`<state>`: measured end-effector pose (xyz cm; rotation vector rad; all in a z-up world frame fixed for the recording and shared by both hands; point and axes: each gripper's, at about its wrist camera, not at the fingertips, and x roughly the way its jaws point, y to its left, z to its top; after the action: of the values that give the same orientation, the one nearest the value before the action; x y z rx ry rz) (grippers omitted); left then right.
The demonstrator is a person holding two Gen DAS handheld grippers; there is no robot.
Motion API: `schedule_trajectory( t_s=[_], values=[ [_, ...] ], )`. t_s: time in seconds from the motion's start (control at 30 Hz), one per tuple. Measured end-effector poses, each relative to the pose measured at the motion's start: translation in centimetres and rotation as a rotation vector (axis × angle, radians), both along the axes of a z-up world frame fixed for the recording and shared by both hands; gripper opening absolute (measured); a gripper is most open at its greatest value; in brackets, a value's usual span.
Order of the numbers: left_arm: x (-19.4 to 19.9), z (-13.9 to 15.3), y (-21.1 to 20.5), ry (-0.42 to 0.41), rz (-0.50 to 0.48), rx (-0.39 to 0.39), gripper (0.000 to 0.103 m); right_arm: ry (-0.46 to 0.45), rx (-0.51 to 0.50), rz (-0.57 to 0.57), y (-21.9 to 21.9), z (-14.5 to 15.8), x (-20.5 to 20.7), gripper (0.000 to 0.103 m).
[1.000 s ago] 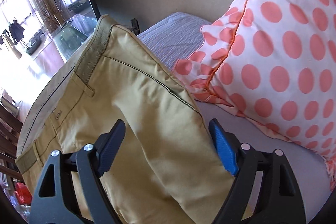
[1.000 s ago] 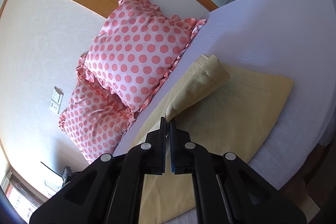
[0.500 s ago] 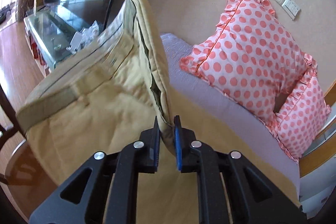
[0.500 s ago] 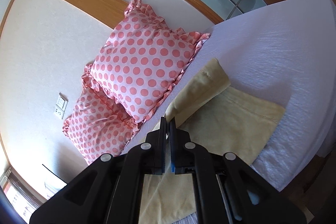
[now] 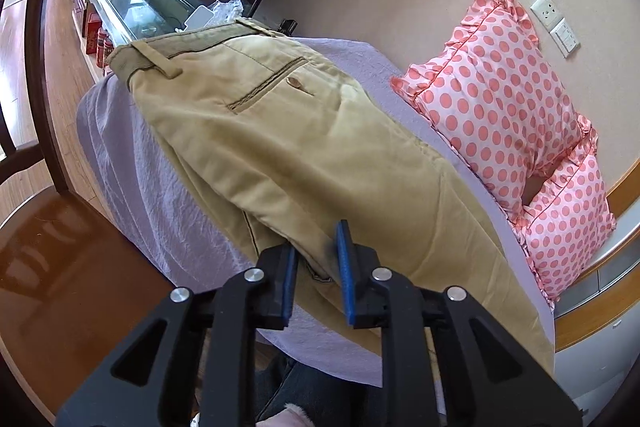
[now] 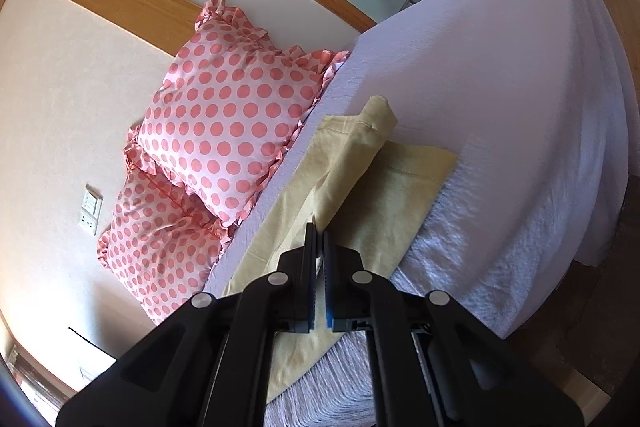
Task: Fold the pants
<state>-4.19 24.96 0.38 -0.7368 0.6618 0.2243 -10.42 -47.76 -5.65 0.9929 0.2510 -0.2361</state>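
Left wrist view: The left gripper (image 5: 316,269) has its jaws narrowly apart, with a fold of the khaki pants (image 5: 304,147) between the blue pads (image 5: 345,267). The right pad lies against the fabric; whether the left pad touches it cannot be told. The pants lie on the bed (image 5: 152,179), waistband at the far end, back pocket and button facing up. The near-left edge of the pants runs close to the bed's rounded corner, where a strip of lavender sheet shows. Two polka-dot pillows (image 5: 504,99) stand against the wall on the right, just beside the far edge of the pants. A glass cabinet (image 5: 136,7) stands beyond the bed corner.

Right wrist view: The right gripper (image 6: 319,275) has its jaws together, clamped on a raised ridge of the pants (image 6: 352,163) near the leg end. The rest of the legs lies flat on the bed (image 6: 500,99). The hem edge lies short of the bed's right side, with a broad area of bare sheet beyond it. The polka-dot pillows (image 6: 224,123) lean on the wall to the left, close to the pants' edge.
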Motion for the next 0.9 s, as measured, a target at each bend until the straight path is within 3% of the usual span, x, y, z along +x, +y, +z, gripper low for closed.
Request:
schedule_trajectory(
  t_s=[0.33, 0.47, 0.5, 0.57, 0.6, 0.73, 0.83, 0.87, 0.9],
  values=[
    [0.0, 0.0, 0.6, -0.011, -0.019, -0.011, 0.020, 0.008, -0.016, -0.019, 0.8, 0.2, -1.7, 0.003],
    [0.1, 0.3, 1.0, -0.020, -0.030, -0.013, 0.012, 0.083, -0.067, -0.035, 1.1, 0.5, -1.7, 0.004],
    [0.1, 0.4, 1.2, -0.026, -0.036, -0.015, 0.010, 0.096, -0.066, -0.051, 1.1, 0.6, -1.9, 0.012],
    [0.0, 0.6, 1.6, -0.041, -0.044, -0.022, 0.008, 0.113, -0.077, -0.111, 0.9, 1.0, -2.4, 0.039],
    [-0.1, 0.6, 1.9, -0.045, -0.041, -0.022, 0.007, 0.115, -0.088, -0.135, 0.8, 1.1, -2.7, 0.059],
    [-0.3, -0.3, 2.6, -0.036, -0.034, -0.046, 0.009, 0.119, -0.102, -0.163, 0.2, 1.0, -2.7, 0.062],
    [-1.1, -0.9, 2.8, -0.045, -0.026, -0.053, 0.022, 0.116, -0.139, -0.147, 0.2, 1.0, -1.9, 0.060],
    [-1.5, -0.9, 2.9, -0.051, -0.015, -0.054, 0.036, 0.116, -0.149, -0.127, 0.4, 0.9, -1.4, 0.055],
    [-2.1, -0.9, 3.2, -0.062, 0.003, -0.055, 0.051, 0.114, -0.150, -0.093, 0.5, 0.6, -0.7, 0.043]
  ],
)
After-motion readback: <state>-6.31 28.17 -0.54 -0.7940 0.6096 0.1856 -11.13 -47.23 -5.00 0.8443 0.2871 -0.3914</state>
